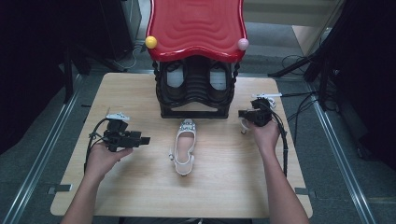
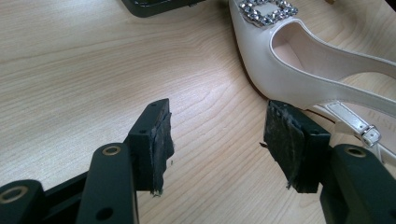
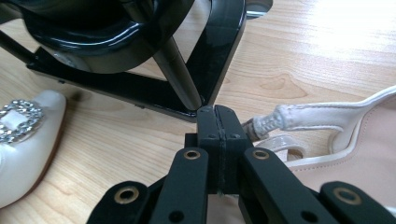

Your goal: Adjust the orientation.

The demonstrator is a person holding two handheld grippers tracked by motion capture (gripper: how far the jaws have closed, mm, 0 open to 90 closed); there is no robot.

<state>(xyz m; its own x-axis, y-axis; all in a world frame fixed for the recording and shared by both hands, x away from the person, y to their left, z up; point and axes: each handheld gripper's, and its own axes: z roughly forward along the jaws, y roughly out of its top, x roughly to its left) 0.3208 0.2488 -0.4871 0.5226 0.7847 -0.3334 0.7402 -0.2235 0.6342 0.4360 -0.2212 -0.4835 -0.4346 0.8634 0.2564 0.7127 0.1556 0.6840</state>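
left tongs [image 2: 217, 140]: open, nothing between the pads, held low over the desk [image 1: 140, 186] just beside the white shoe [image 1: 184, 147], which lies mid-desk, jewelled toe toward the rack [image 1: 194, 93].

right tongs [image 3: 217, 116]: closed, pads flush, nothing seen pinched. tips sit near the rack's foot, with the second shoe [image 3: 355, 158] lying on the desk just beside them at the right. its heel strap [image 3: 317, 116] runs up to the side of the tip and passes out of sight behind it – not judged as gripped.

step in hand, as judged: taking hold of the second shoe at the strap or heel rim.

recommended practice:
- open wide before approaching, since closed tips will only push the strap aside.
- straddle the strap or the firmer heel rim squarely – one pad each side.
- close fully, then lift straight.
- keep clear of the rack's foot while lifting.
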